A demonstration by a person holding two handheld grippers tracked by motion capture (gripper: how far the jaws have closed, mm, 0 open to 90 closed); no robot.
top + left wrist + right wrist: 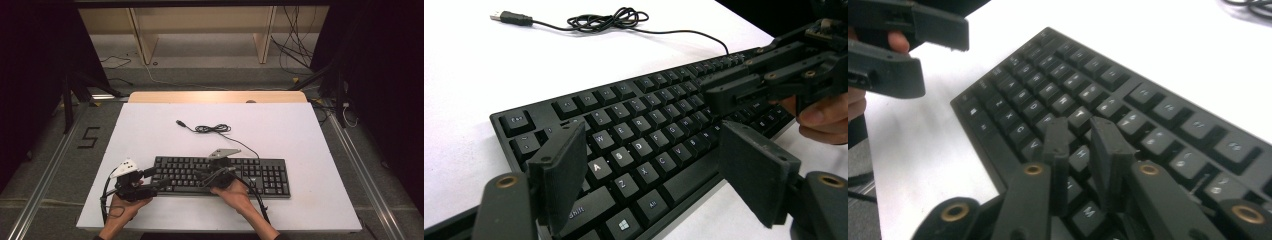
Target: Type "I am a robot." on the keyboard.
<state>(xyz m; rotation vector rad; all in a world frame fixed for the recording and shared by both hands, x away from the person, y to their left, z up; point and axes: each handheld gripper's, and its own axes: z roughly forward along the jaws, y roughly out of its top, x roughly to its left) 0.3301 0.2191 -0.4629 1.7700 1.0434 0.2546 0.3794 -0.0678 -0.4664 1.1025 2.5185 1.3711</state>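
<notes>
The left gripper [649, 170] is hovering wide apart over the keyboard [220, 175]. The right gripper [1083, 150] is standing narrowly parted over the keys, gripping nothing. A coiled cable [212, 129] is lying beyond them on the desk [310, 150].

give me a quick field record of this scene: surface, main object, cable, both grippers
surface: white table top, with a wooden edge at the far side
main object: black keyboard, lying flat near the person's edge
cable: black USB cable loosely coiled beyond the keyboard, plug free on the table
left gripper: jaws wide open over the keyboard's left end, nothing between them
right gripper: jaws a narrow gap apart, tips over the middle keys, holding nothing; contact with the keys cannot be told
</notes>
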